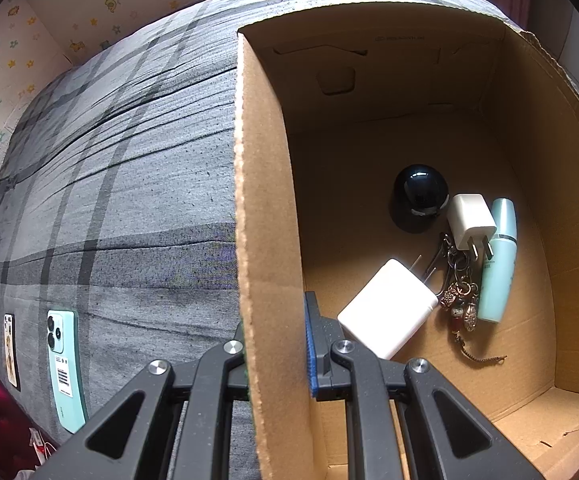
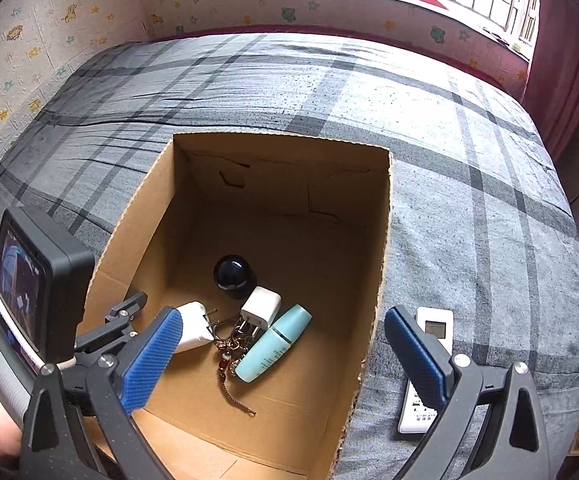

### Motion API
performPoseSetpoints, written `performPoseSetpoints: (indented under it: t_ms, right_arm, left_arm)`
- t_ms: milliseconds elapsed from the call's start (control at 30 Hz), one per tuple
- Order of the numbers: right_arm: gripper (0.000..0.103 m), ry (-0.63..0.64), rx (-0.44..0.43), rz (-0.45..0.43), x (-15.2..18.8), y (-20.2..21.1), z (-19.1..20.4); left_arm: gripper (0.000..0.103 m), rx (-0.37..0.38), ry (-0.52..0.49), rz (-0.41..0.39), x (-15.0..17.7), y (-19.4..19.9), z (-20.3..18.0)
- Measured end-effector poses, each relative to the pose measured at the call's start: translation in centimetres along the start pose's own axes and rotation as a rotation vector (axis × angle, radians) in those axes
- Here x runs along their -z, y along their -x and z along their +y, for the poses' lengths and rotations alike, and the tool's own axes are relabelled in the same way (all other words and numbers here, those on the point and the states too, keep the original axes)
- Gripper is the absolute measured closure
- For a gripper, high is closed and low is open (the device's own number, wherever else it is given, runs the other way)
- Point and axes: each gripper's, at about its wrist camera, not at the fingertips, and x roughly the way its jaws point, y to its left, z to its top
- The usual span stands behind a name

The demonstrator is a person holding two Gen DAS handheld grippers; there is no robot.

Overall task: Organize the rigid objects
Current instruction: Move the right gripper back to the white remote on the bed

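The right gripper (image 2: 281, 360) hangs with its blue-padded fingers (image 2: 149, 364) spread wide and nothing between them, poised over the near right corner of the open brown cardboard box (image 2: 381, 264). Just outside that corner, under the right-hand finger, lies the white rectangular remote control with a small grey screen (image 2: 435, 328), flat on the grey plaid bedspread (image 2: 469, 200). Its long axis runs roughly away from the camera, close to the line of the fingers, so the next pickup probably needs only a short shift to the right and down.

The left gripper (image 1: 275, 344) is clamped on the box's left wall, one finger inside and one outside, steadying it. Well off to its left a mint-green smartphone (image 1: 63, 364) lies camera-side up near the bed's edge.

Already in the box: a glossy black dome-shaped object (image 2: 231, 274), two white plug adapters, a bunch of keys and a pale teal tube (image 2: 275, 342).
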Motion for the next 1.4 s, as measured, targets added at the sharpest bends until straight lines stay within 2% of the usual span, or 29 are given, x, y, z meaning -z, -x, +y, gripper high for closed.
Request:
performPoseSetpoints:
  t_ms: [333, 767, 1167, 1400]
  right_arm:
    - [0.0, -0.071, 0.016, -0.037, -0.2, 2.4, -3.6]
    - [0.0, -0.199, 0.086, -0.033, 1.3, 3.6, -11.3]
    - [0.0, -0.327, 0.178, 0.022, 4.1, 1.8, -18.5]
    - [0.0, -0.368, 0.194, 0.082, 6.4, -0.5, -20.6]
  left_arm:
    - [0.089, 0.004, 0.002, -0.001, 0.1, 0.0, 0.1]
    - [0.089, 0.018, 0.006, -0.001, 0.1, -0.1, 0.4]
    - [0.089, 0.019, 0.005, -0.002, 0.1, -0.1, 0.4]
    - [0.089, 0.016, 0.003, -0.002, 0.1, -0.1, 0.3]
